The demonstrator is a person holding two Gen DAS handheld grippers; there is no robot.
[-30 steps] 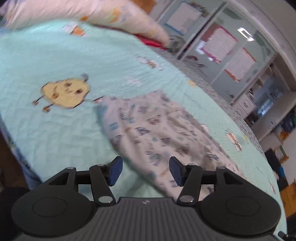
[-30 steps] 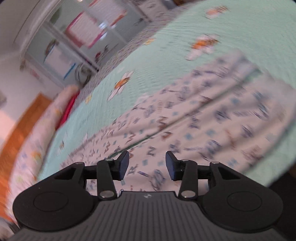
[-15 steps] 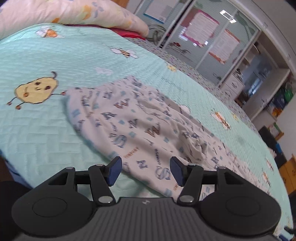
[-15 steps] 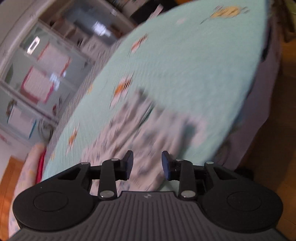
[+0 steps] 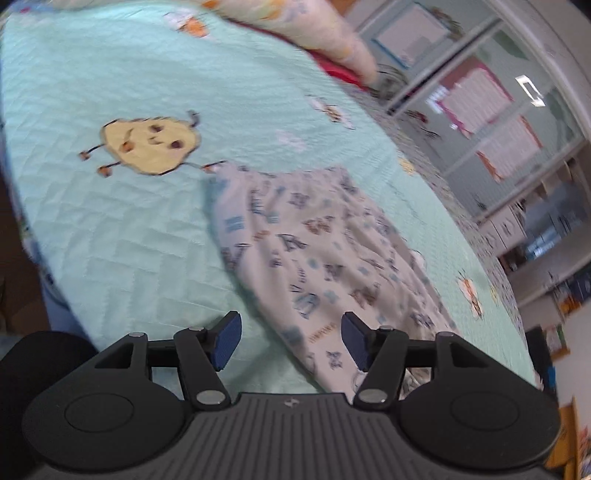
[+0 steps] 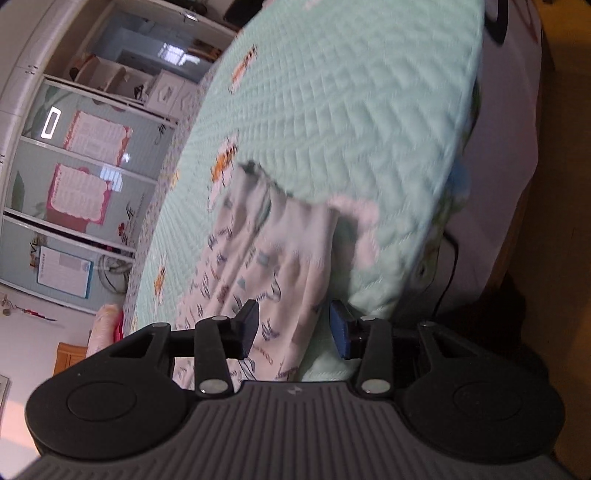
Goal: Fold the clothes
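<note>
Spread over the bed, a mint-green quilted coverlet (image 5: 129, 229) with cartoon patches is carrying the one garment in play: a pale, letter-printed pair of soft cotton trousers (image 5: 314, 251), lying flat but rumpled.

Nearest, in the left wrist view, the left gripper (image 5: 290, 341) is hovering just over the garment's near edge, its blue-padded jaws standing wide and holding nothing; cloth is showing between and beyond them. From here the trousers are running away up and to the right, the gathered end lying farther off, beside the yellow cartoon patch (image 5: 147, 144).

In the right wrist view, the right gripper (image 6: 293, 328) is likewise gaping wide and empty, with the printed cloth (image 6: 251, 266) directly ahead and its long axis stretching away from the jaws toward a far end near the bed's edge.

Both grippers are thus sitting at opposite ends of that long axis; neither looks clearly nearer. Whether the trousers are already halved lengthwise cannot be told through the blur. Farther back, a floral pillow (image 5: 314, 33) and glass-fronted cabinets (image 5: 480, 122) are closing the room.
</note>
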